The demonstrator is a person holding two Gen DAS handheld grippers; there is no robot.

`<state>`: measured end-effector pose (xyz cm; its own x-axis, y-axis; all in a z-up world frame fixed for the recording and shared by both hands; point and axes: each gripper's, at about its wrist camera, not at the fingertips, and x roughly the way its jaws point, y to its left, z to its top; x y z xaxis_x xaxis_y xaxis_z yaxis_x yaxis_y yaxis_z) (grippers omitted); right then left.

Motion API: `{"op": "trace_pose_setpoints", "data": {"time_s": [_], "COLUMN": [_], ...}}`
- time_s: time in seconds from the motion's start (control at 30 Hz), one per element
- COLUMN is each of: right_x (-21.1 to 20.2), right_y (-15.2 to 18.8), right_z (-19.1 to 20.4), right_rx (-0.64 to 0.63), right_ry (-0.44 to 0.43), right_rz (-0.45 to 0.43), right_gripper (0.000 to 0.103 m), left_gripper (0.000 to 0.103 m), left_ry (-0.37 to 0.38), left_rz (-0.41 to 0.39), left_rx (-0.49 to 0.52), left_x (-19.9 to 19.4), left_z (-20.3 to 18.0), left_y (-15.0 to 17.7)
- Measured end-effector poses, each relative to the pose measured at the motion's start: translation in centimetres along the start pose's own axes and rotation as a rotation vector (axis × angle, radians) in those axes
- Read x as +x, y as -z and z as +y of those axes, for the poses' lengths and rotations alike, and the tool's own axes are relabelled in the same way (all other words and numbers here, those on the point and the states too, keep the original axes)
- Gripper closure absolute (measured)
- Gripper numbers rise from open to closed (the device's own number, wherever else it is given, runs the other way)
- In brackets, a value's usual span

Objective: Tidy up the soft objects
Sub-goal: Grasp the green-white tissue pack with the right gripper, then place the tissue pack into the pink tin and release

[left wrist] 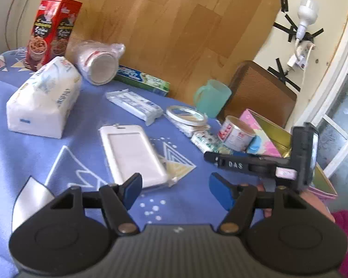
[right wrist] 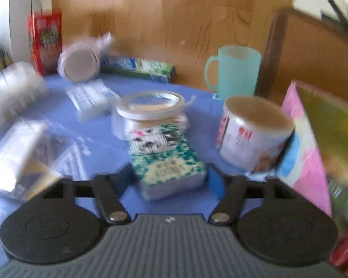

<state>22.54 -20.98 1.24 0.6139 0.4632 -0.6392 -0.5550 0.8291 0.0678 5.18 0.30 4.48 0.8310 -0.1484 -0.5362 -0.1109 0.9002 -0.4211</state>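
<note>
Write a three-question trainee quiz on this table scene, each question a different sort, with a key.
1. True or false: the mint green mug stands upright near the table's far edge.
2. Multiple choice: what lies between the fingers of the right claw? A) the toothpaste box B) the green patterned tissue pack C) the red carton
3. Fill in: the left claw is open and holds ____; the white card holder lies just ahead of it.

Key: 1 true; 2 B; 3 nothing.
</note>
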Motion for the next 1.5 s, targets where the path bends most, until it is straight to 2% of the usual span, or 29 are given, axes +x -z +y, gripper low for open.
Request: {"op": "trace_pose_setpoints", "data": {"time_s": [0.07, 0.17, 0.27, 0.3, 0.33, 0.37, 0.4, 0.43, 0.47, 0.57, 0.7, 0.83, 0.9, 0.97, 1.0, 1.03, 1.07, 1.1, 1.17, 1.2, 1.23, 1.3, 1.37, 1.4, 1.43, 1.5], "right_x": [-2.2, -5.2, -7.3, -7.7, -7.8, -7.8, -7.9, -7.8, -8.1, -10.5, -14.4, -17.6, -18.2, -17.9, -17.3, -16.7, -16.0, -15.5, -15.4, -15.3, -15.2, -15.1, -15.7, -15.9, -16.1, -16.1], "right_y": [1.4, 4.0, 6.0, 6.6, 7.0, 7.1, 7.2, 6.8, 6.7, 6.8, 6.3, 6.6, 6.3, 5.2, 4.5, 3.9, 3.5, 3.6, 3.9, 4.2, 4.6, 5.1, 4.9, 4.5, 4.0, 2.6], "right_z": [0.4, 1.3, 2.5, 2.6, 2.5, 2.4, 2.2, 2.0, 1.9, 1.8, -2.1, -7.2, -9.7, -12.0, -13.3, -14.4, -15.5, -16.3, -16.1, -15.3, -14.6, -14.0, -13.8, -13.3, -12.7, -10.9], "right_rx": [0.007, -0.003, -0.065, -0.077, -0.087, -0.09, -0.085, -0.076, -0.077, -0.133, -0.038, 0.066, 0.09, 0.113, 0.126, 0.131, 0.133, 0.137, 0.121, 0.09, 0.066, 0.078, 0.125, 0.13, 0.125, 0.107], "right_ry": [-0.067, -0.133, -0.128, -0.131, -0.13, -0.128, -0.16, -0.194, -0.203, -0.129, -0.046, 0.066, 0.142, 0.211, 0.258, 0.295, 0.318, 0.307, 0.277, 0.302, 0.333, 0.311, 0.244, 0.211, 0.183, 0.086], "right_rz": [0.002, -0.01, -0.047, -0.056, -0.067, -0.077, -0.078, -0.082, -0.092, -0.206, -0.343, -0.409, -0.413, -0.396, -0.392, -0.368, -0.338, -0.333, -0.34, -0.35, -0.352, -0.349, -0.383, -0.396, -0.407, -0.41], "right_gripper": [0.044, 0.042, 0.032, 0.033, 0.038, 0.046, 0.048, 0.052, 0.055, 0.057, 0.057, 0.056, 0.055, 0.051, 0.045, 0.032, 0.03, 0.024, 0.023, 0.024, 0.024, 0.026, 0.036, 0.045, 0.054, 0.063], "left_gripper": [0.038, 0.038, 0.04, 0.043, 0.05, 0.052, 0.055, 0.063, 0.064, 0.064, 0.064, 0.064, 0.06, 0.046, 0.046, 0.045, 0.044, 0.044, 0.044, 0.044, 0.041, 0.041, 0.041, 0.041, 0.041, 0.041], "left_ry": [0.005, 0.06, 0.09, 0.089, 0.085, 0.085, 0.093, 0.105, 0.111, 0.138, 0.203, 0.276, 0.285, 0.272, 0.258, 0.234, 0.227, 0.239, 0.278, 0.28, 0.263, 0.233, 0.232, 0.212, 0.177, 0.095], "left_rz": [0.014, 0.061, 0.134, 0.163, 0.195, 0.21, 0.214, 0.228, 0.238, 0.206, 0.169, 0.174, 0.163, 0.141, 0.125, 0.105, 0.102, 0.107, 0.122, 0.105, 0.082, 0.052, 0.042, 0.035, 0.019, -0.013], "left_rx": [0.006, -0.001, -0.003, -0.001, -0.002, -0.01, -0.024, -0.045, -0.055, 0.031, 0.185, 0.335, 0.405, 0.456, 0.48, 0.492, 0.49, 0.469, 0.397, 0.381, 0.385, 0.373, 0.319, 0.304, 0.296, 0.287], "left_x": [0.2, 1.6, 3.7, 4.4, 5.3, 5.9, 6.3, 6.6, 6.7, 5.8, 5.9, 8.7, 10.6, 12.6, 13.4, 14.3, 14.8, 15.1, 14.5, 13.8, 12.9, 11.4, 9.7, 8.8, 7.7, 5.8], "left_z": [-0.6, -1.7, -3.1, -3.6, -4.1, -4.4, -4.5, -4.8, -5.2, -8.3, -14.8, -22.1, -25.4, -28.1, -29.1, -29.8, -30.0, -29.7, -28.4, -27.5, -26.6, -24.6, -21.8, -20.2, -18.5, -15.2], "left_y": [0.0, 0.0, 0.5, 0.8, 1.2, 1.5, 1.7, 1.6, 1.6, 0.6, -1.4, -2.2, -2.3, -2.4, -2.3, -2.4, -2.5, -2.6, -2.7, -2.7, -2.6, -2.9, -3.3, -3.4, -3.0, -2.2]}}
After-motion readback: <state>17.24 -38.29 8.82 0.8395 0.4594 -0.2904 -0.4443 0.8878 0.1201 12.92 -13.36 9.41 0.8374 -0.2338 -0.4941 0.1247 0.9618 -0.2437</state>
